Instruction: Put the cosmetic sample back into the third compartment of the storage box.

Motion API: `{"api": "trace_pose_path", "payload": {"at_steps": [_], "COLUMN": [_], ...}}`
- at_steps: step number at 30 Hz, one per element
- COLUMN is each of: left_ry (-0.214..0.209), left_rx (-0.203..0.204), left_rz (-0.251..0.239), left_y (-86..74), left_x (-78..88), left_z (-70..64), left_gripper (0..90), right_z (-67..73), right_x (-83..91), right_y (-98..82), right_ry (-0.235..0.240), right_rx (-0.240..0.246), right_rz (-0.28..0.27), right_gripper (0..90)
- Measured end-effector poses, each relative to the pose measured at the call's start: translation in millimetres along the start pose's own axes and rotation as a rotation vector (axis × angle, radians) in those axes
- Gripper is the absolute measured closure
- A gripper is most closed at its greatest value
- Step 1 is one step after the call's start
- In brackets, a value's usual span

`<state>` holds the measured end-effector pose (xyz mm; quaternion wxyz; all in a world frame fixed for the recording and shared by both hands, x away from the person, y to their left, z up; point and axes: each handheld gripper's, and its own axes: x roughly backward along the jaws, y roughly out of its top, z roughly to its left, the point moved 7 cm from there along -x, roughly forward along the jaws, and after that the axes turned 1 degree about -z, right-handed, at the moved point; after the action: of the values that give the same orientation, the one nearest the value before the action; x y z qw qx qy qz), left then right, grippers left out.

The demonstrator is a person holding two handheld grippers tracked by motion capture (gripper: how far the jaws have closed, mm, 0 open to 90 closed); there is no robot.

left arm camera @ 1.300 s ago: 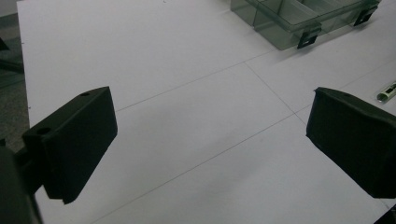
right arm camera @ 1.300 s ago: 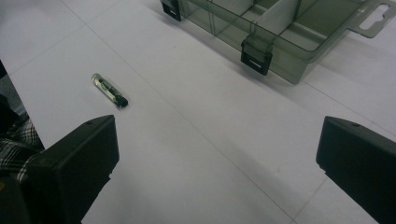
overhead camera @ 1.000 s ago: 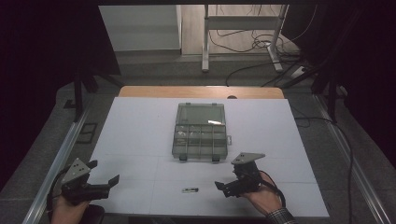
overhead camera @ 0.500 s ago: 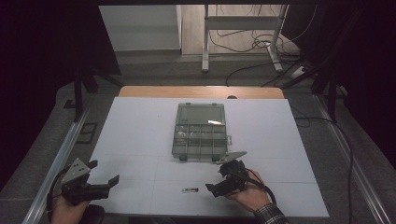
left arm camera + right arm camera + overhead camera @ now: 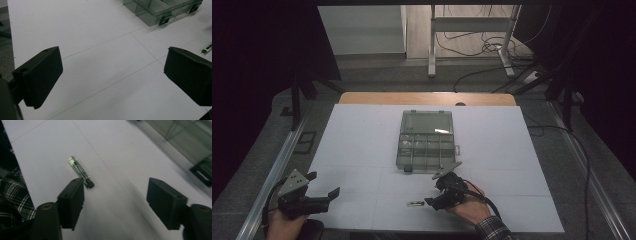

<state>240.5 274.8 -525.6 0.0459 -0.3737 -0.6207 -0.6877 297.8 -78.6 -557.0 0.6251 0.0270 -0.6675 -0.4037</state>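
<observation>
The small cylinder [image 5: 415,203], a glassy tube with a dark cap at one end, lies flat on the white bench [image 5: 362,145] at about 6 o'clock from the clear compartment box [image 5: 427,140]. It looks light, stiff, slick and likely to roll, perhaps fragile; take it across the middle of its length, jaws square to its axis. The right tool [image 5: 438,201], just at its 3 o'clock, has been closing its jaws, which remain apart with nothing between them. The left tool [image 5: 323,194], well off at 9 o'clock, is released and empty.
</observation>
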Motion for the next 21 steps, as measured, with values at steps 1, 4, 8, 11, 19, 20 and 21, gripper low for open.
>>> {"api": "trace_pose_path", "payload": {"at_steps": [1,4,8,11,19,20,21], "left_ry": [0.0,0.001,-0.001,-0.001,-0.002,-0.002,-0.002], "left_rx": [-0.001,-0.003,-0.003,-0.003,-0.007,-0.008,-0.009], "left_rz": [0.0,0.001,0.002,0.002,0.003,0.003,0.003], "left_y": [0.0,-0.1,-0.1,-0.1,-0.2,-0.2,-0.1], "left_x": [0.0,-0.1,-0.2,-0.2,-0.4,-0.4,-0.4], "left_z": [-0.1,-0.4,-0.3,-0.4,-0.7,-0.7,-0.8], "left_gripper": [2.6,2.6,2.6,2.6,2.7,2.7,2.7], "right_z": [1.3,4.9,14.7,19.2,31.5,33.1,34.8], "right_x": [-1.9,-5.6,-12.8,-17.6,-30.5,-32.4,-34.6], "right_y": [0.7,3.2,6.9,8.9,13.5,13.8,13.7], "right_ry": [0.007,0.028,0.068,0.074,0.088,0.092,0.093], "right_rx": [0.009,0.021,0.035,0.064,0.134,0.141,0.153], "right_rz": [0.006,0.01,0.026,0.035,0.062,0.067,0.076], "right_gripper": [35.6,41.5,51.7,57.4,68.3,70.2,73.1]}}
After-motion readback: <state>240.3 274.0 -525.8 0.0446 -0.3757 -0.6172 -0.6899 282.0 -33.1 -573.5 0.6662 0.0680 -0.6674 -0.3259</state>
